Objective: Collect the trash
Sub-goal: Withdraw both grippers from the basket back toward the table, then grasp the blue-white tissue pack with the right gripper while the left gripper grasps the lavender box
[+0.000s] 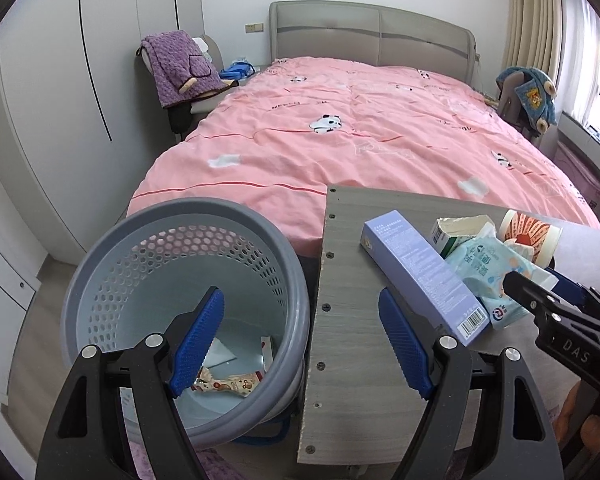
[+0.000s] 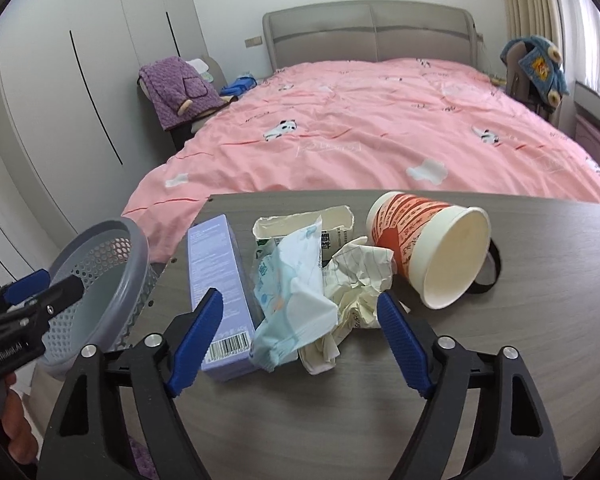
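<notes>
On the grey wooden table [image 2: 380, 408] lies a heap of trash: a purple box [image 2: 216, 264], a light blue wipes pack [image 2: 296, 280], crumpled lined paper [image 2: 360, 276], a torn milk carton [image 2: 336, 220] and a red-and-white paper cup [image 2: 440, 248] on its side. My right gripper [image 2: 300, 296] is open, low over the table, with the wipes pack and the paper between its fingers. My left gripper [image 1: 300, 294] is open too, straddling the table's left edge and the rim of the grey perforated bin [image 1: 100, 264]. Snack wrappers [image 1: 224, 386] lie in the bin's bottom.
A bed with a pink cover [image 1: 340, 128] fills the room behind the table. White wardrobes [image 1: 60, 80] stand on the left. A chair with a purple blanket [image 1: 180, 68] is by the headboard, and a blue garment [image 1: 532, 96] hangs at right. A black strap [image 2: 494, 272] lies behind the cup.
</notes>
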`<state>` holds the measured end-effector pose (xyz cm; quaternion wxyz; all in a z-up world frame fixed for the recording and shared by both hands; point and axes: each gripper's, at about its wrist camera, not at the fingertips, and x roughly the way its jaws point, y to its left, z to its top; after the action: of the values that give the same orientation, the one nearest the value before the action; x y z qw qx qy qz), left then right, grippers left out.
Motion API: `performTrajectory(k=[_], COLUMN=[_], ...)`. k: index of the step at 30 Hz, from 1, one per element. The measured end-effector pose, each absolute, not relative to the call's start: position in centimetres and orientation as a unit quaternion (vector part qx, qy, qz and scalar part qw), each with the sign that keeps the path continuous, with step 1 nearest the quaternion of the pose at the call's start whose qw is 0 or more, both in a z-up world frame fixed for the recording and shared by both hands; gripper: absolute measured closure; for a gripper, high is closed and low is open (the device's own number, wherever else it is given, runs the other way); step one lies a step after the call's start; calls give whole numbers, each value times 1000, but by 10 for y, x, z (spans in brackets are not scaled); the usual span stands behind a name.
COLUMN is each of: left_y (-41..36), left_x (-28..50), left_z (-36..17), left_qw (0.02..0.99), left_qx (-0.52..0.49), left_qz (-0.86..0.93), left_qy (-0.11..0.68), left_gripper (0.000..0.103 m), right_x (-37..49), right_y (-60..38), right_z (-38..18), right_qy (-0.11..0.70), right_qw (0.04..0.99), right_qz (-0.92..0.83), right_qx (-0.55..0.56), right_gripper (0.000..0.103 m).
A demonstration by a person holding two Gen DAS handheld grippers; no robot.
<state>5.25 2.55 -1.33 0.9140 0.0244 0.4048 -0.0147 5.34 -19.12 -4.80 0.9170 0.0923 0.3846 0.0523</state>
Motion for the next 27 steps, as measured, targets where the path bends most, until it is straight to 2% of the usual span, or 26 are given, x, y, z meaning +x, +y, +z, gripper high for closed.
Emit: performTrajectory(k=[9,15,20,23,27], left_y=[20,17,17,16,13], left_x=[61,62,60,60,59], left_z=[-22,-27,-27,-28,-28], left_qw=[909,906,906,905,903], left_qx=[23,25,21,21,23], left_qz=[-13,-14,-14,-15,-16], left_qy=[415,423,422,426,429], left_gripper=[27,27,27,27,27], right_x=[65,71,71,67,61], right_y=[-187,-181,-180,-181,-185], right_z=[-53,-60,-60,-59,-53], right_qy=[391,402,403,399,384], right_qw=[914,910,909,911,916], right_qz=[62,70,74,75,80], right_qx=[89,77,75,78,88], right_gripper=[34,45,62,67,67])
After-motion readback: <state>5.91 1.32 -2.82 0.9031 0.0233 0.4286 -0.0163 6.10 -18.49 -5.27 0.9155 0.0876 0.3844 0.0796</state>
